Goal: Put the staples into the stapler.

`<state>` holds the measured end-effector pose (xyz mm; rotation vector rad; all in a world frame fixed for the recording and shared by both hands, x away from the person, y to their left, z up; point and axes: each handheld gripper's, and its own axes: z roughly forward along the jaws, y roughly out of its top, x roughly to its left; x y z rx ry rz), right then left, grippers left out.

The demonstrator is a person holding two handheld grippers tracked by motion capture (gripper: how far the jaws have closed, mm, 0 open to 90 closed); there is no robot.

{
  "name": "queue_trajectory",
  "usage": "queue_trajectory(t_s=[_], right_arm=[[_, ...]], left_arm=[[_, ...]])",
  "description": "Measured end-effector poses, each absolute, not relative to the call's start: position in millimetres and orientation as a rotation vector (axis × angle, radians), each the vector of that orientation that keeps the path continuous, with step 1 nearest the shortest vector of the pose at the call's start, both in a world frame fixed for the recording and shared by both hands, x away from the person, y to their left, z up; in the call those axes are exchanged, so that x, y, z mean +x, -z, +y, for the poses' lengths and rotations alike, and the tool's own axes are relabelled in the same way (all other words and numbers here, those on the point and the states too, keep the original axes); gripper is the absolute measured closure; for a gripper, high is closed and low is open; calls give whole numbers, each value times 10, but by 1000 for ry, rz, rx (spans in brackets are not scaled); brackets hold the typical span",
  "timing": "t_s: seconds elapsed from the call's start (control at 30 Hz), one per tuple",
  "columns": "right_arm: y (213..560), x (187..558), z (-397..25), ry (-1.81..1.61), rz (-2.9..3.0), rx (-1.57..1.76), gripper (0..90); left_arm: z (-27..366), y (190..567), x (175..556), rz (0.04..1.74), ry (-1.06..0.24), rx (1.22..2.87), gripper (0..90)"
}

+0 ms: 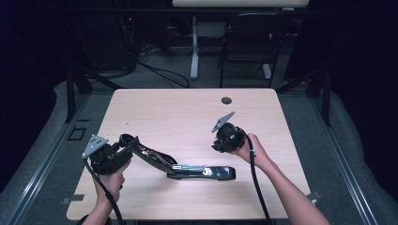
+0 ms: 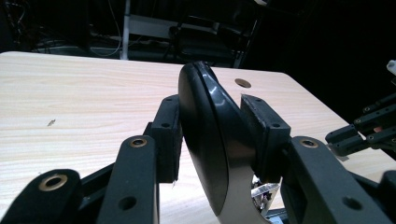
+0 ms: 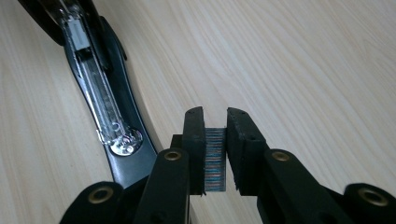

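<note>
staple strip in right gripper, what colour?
Staple strip: grey with faint multicoloured stripes, best in right gripper view.

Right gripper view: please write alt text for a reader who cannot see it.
The right gripper pinches a strip of staples between its two black jaws above a light wooden table. To the left lies an opened black stapler, its shiny metal staple channel exposed.

From my right gripper (image 3: 215,154) camera, the two black jaws pinch a small block with fine coloured stripes, probably a strip of staples (image 3: 215,158). To their left an opened stapler (image 3: 100,100) lies on the pale wooden table (image 3: 303,70), its metal magazine channel exposed.
</note>
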<state>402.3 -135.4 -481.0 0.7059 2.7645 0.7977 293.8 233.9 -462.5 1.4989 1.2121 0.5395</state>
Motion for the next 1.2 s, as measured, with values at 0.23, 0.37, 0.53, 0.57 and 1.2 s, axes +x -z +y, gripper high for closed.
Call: queue_trajectory(t_s=[0.23, 0.37, 0.53, 0.57, 1.2], right_arm=[[4790, 4000, -1243, -822, 2785, 647, 785], [4780, 3977, -1210, -830, 2792, 625, 784], [4752, 3965, -1158, -859, 2801, 602, 785], [4751, 3963, -1139, -862, 2804, 595, 784], [4722, 3967, -817, -890, 2891, 432, 784]], left_arm=[[2338, 4622, 2944, 1210, -539, 1501, 605], [2341, 4624, 2947, 1210, -537, 1502, 606], [2338, 4625, 2952, 1210, -537, 1499, 607], [2339, 4626, 2953, 1211, -537, 1499, 607], [2353, 4635, 2969, 1208, -536, 1501, 608]])
